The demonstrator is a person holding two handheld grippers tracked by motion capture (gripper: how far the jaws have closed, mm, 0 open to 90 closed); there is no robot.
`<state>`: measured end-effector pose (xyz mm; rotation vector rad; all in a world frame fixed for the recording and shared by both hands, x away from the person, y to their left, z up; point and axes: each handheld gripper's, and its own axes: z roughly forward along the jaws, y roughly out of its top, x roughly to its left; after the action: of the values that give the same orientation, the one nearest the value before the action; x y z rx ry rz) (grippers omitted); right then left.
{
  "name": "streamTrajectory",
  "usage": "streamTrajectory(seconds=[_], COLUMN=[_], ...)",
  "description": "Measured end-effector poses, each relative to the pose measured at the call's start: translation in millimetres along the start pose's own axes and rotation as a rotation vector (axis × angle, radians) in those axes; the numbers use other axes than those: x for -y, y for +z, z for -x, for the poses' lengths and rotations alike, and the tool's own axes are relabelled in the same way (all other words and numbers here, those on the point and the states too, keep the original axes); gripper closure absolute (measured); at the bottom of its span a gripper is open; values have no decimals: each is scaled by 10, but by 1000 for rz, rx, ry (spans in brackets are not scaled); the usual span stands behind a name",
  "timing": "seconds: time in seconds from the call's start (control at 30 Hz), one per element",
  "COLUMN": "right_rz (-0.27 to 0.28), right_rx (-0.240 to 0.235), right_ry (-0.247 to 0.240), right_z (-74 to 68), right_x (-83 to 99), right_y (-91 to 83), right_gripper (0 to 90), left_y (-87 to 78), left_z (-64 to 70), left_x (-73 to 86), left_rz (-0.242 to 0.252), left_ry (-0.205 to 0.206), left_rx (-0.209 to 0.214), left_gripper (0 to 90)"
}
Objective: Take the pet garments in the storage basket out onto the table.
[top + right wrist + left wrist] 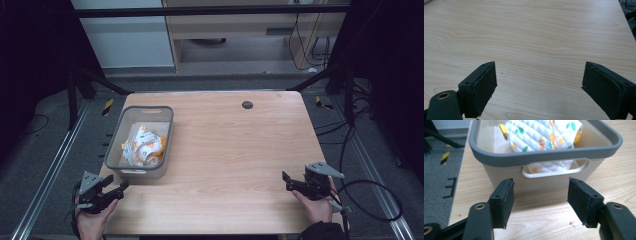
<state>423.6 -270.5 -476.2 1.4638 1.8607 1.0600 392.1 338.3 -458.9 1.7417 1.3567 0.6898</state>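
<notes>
A grey plastic basket (168, 131) stands at the left of the wooden table (230, 140), with a crumpled white quilted cloth (144, 146) printed in orange and green inside it. My left gripper (116, 186) is open near the table's front left corner, just short of the basket's near wall. In the left gripper view the basket (544, 155) and its handle slot sit right beyond the gripper (541, 201), and the cloth (541, 135) fills the inside. My right gripper (287, 180) is open at the front right, over bare wood (536, 37); its midpoint (539, 85) holds nothing.
A small black round cap (247, 104) is set into the table near its far edge. Metal frame rails run along the left and right sides on the grey floor. A cable (370, 200) loops off the right gripper past the table's right edge.
</notes>
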Motion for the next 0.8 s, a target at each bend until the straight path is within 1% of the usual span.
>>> streamTrajectory(seconds=[0.03, 0.07, 0.1, 0.13, 0.2, 0.3, 0.37, 0.47, 0.67, 0.73, 0.8], right_rz=[-5, -11, -11, -9, -2, -2, -6, -12, -22, -22, -27], right_rx=[2, 7, 7, 12, 7, 10, 16, 17, 19, 19, 23], right_ry=[-7, -20, -20, -37, -37, -36, -31, -28, -35, -33, -37], right_z=[-20, -50, -50, -86, -102, -107, -101, -92, -97, -95, -90], right_x=[-1, -3, -3, -9, -12, -10, -9, -5, 2, 3, 7], right_y=[6, 13, 13, 10, 4, -4, -5, 0, 10, 8, 15], right_gripper=[118, 117, 117, 117, 117, 118, 119, 119, 119, 119, 118], left_y=[-11, -11, -15, -26, -36, -43, -52, -59, -94, -109, -137], left_z=[-1, -1, -1, 3, 16, 19, 22, 22, 14, 13, 15], left_x=[0, 0, -2, -14, -19, -23, -31, -51, -120, -152, -198], left_rz=[12, 12, 15, 10, 10, 9, 15, 16, 14, 20, 33], left_ry=[1, 1, -9, -8, -9, -14, -14, -16, -24, -19, -18], left_rx=[-2, -2, 11, 10, 3, 6, 2, 6, 13, 14, 26], left_gripper=[378, 396, 396, 410, 405, 397, 382, 357, 325, 320, 305])
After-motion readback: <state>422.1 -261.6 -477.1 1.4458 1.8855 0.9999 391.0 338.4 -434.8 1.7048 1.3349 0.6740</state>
